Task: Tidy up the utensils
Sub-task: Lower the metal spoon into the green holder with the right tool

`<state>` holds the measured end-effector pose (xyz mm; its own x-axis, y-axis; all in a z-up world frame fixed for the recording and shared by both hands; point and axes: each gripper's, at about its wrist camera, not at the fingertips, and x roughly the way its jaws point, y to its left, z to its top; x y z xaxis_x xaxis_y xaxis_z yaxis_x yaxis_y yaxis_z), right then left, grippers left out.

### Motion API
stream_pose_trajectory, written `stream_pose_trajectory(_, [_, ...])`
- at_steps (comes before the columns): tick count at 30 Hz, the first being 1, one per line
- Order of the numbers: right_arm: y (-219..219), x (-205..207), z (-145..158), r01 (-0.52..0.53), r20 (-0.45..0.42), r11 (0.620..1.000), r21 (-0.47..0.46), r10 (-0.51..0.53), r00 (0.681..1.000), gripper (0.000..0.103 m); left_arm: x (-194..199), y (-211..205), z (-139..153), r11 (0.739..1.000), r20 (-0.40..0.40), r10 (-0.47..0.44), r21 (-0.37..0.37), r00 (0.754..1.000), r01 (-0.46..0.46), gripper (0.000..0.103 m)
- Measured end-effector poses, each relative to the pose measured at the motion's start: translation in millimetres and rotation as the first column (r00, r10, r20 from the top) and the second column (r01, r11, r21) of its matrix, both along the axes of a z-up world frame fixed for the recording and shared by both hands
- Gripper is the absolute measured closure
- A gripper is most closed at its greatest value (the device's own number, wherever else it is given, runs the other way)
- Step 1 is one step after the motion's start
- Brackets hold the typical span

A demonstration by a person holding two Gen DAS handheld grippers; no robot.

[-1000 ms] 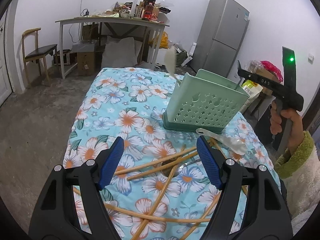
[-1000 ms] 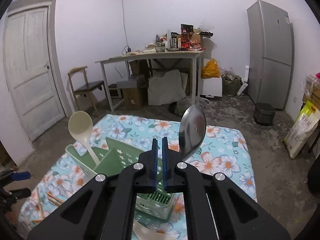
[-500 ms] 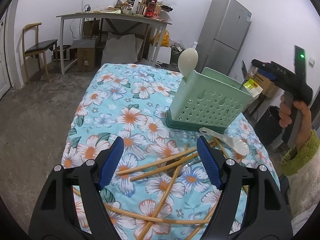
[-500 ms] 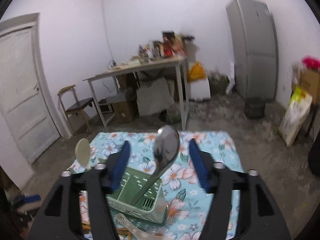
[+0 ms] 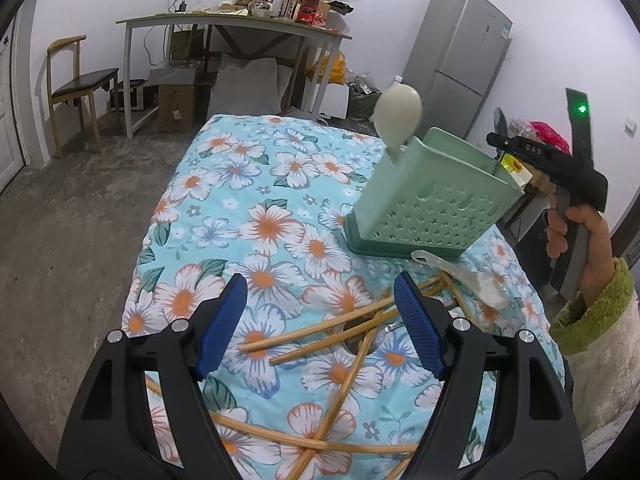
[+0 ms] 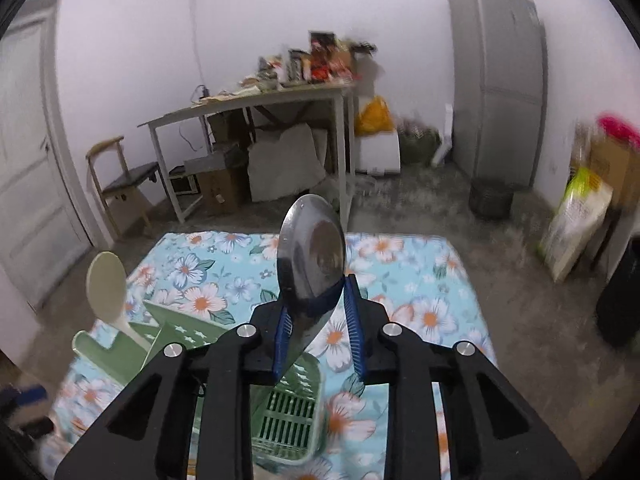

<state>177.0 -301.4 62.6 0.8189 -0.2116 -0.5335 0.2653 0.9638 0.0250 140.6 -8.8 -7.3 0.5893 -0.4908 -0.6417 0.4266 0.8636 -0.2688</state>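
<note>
metal spoon let go into the holder, chopsticks left to sort

left wrist view: the left gripper [image 5: 320,316] hangs over the near end of the floral table [image 5: 240,184] with its blue pads wide apart and nothing between them, much as it did a second ago. under it the wooden chopsticks [image 5: 320,328] lie crossed in a loose heap, and a clear plastic spoon [image 5: 460,276] lies just beside the foot of the green utensil holder [image 5: 432,208], which stands toward the right edge. a cream ladle [image 5: 398,116] stands up out of the holder's far corner. the right gripper shows at the right edge, held above the holder in the right hand [image 5: 576,236].

right wrist view: the right gripper [image 6: 318,320] was clamped on the metal spoon [image 6: 312,264] a second ago; now its pads stand apart and the spoon leans between them, its handle running down into the holder [image 6: 296,412]. so that spoon looks delivered, and the task probably moves on to the chopsticks and the plastic spoon. the view is blurred. the tangle of chopsticks is likely the awkward part, since they overlap one another.
</note>
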Motion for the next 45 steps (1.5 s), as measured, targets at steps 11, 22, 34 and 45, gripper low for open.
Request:
stream_pose_trajectory(11, [17.4, 2.9, 7.5, -0.032, 0.036, 0.991, -0.127, 0.036, 0.999, 0.086, 5.6, -1.6, -0.8, 1.000, -0.020, 0.016, -0.004, 1.000, -0.016, 0.031])
stream_pose_trajectory(22, [11.5, 2.7, 6.4, -0.030, 0.047, 0.995, -0.094, 0.035, 0.998, 0.086, 14.8, -56.6, 51.9, 0.990, 0.142, -0.090, -0.096, 0.986, 0.104, 0.030])
stream_pose_trajectory(34, [18.5, -13.1, 1.9, -0.055, 0.099, 0.990, -0.126, 0.068, 0.993, 0.086, 62.2, -105.3, 19.0, 0.998, 0.077, -0.026, 0.055, 0.997, 0.022, 0.028])
stream_pose_trajectory(45, [35.7, -30.5, 1.7, -0.070, 0.142, 0.958, -0.279, 0.113, 0.983, 0.086, 73.6, -126.1, 9.1, 0.986, 0.061, -0.060, 0.159, 0.996, 0.050, 0.032])
